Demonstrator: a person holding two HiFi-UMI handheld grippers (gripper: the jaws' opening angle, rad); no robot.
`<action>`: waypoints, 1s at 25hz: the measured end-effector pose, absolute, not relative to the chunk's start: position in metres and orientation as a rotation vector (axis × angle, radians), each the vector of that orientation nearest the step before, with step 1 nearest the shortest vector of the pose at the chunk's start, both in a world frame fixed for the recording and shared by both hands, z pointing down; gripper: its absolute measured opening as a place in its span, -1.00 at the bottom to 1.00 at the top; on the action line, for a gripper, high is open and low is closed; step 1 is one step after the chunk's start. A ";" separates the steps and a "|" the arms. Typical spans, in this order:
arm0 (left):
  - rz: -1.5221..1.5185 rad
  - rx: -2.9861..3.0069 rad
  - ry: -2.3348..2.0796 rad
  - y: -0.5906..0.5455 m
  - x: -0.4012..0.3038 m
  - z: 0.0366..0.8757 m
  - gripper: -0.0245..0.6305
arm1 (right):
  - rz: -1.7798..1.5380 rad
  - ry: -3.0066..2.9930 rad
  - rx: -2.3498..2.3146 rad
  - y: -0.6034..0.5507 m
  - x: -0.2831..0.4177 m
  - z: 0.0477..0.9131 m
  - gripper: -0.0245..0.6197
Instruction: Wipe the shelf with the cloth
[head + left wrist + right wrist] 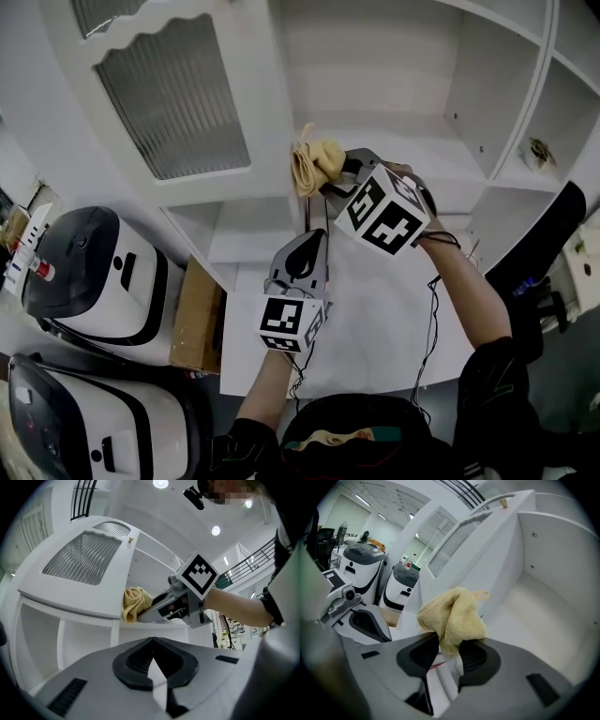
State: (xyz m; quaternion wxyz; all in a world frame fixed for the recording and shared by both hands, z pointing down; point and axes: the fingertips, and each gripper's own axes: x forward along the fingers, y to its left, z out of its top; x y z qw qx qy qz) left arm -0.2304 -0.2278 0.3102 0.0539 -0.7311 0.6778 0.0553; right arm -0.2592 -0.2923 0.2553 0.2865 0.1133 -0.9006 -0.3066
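Note:
A crumpled yellow cloth (314, 164) is pinched in my right gripper (335, 180), which is shut on it at the front left edge of the white shelf (422, 150). In the right gripper view the cloth (452, 618) bulges out above the jaws of the right gripper (449, 656), with the shelf floor (543, 616) beyond it to the right. My left gripper (302, 253) hangs lower, below the shelf, shut and holding nothing. From the left gripper (152, 644) I look up at the cloth (135, 603) and the right gripper (157, 609).
An open cabinet door with ribbed glass (173, 98) juts out to the left of the shelf. Lower compartments (244, 239) sit beneath it. Two white and black machines (89, 277) and a cardboard box (197, 314) stand at the left. Side cubbies (539, 152) lie at the right.

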 end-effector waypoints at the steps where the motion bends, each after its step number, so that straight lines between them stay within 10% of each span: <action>1: 0.165 -2.232 2.059 -0.229 -0.228 0.313 -0.93 | -0.818 -2.406 0.311 -0.294 -0.257 0.256 -0.50; 25: 0.112 -2.454 1.902 -0.247 -0.168 0.341 -0.93 | -0.566 -2.493 0.437 -0.323 -0.208 0.258 -0.50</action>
